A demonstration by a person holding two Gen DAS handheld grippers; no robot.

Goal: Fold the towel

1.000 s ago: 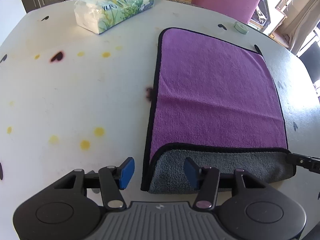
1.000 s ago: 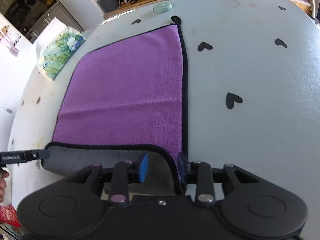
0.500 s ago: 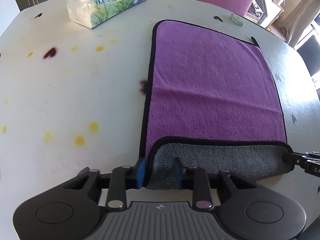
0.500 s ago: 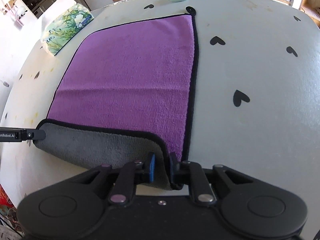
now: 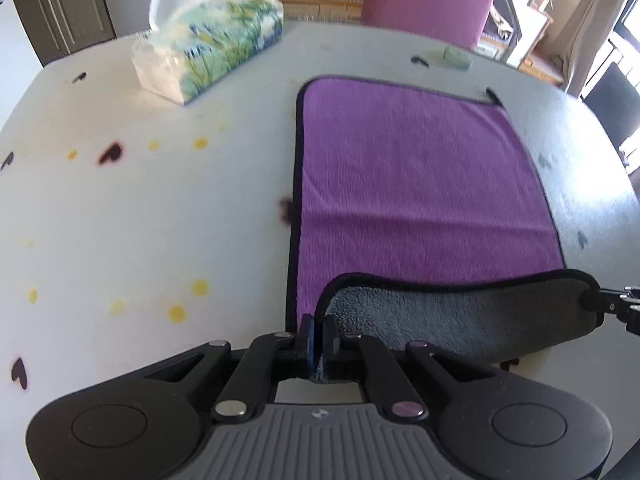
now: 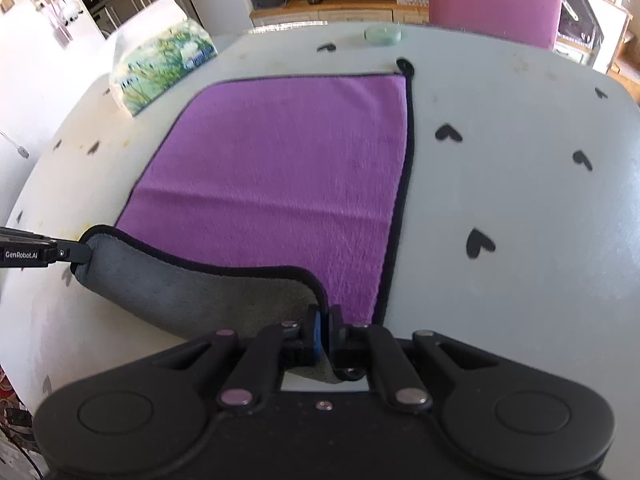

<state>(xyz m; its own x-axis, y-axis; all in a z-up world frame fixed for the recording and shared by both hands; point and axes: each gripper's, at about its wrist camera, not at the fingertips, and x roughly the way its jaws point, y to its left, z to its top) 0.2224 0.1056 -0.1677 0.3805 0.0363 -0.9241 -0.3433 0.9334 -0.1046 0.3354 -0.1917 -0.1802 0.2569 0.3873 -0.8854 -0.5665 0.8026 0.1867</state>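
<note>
The left gripper point(image 5: 319, 334) is pinched tight on the near left corner of the towel point(image 5: 420, 184), its blue pads point(image 5: 307, 338) pressed together with grey cloth between them. The right gripper point(image 6: 325, 330) is likewise clamped on the near right corner, the black hem running up out of its closed jaws. In the left view the right gripper's tip point(image 5: 618, 306) shows at the far end of the lifted edge; in the right view the left gripper's tip point(image 6: 60, 254) shows the same way.

Between the two grippers the near edge of the towel is raised off the table point(image 5: 140, 220) and curled over, so its grey underside point(image 6: 192, 296) faces up while the purple face lies flat beyond it. The lifted strip sags a little in the middle. The rest of the towel is spread on the table, its black hem visible on the left, right and far sides, with a small hanging loop point(image 6: 405, 66) at the far right corner.

Left of the towel and farther back sits a tissue pack point(image 5: 212, 56). Beyond the towel's far edge, near the table's rim, lies a small pale green thing point(image 6: 382, 35), perhaps a soap bar or eraser; it is too blurred to tell. Past the table stands a pink chair point(image 6: 494, 0).
</note>
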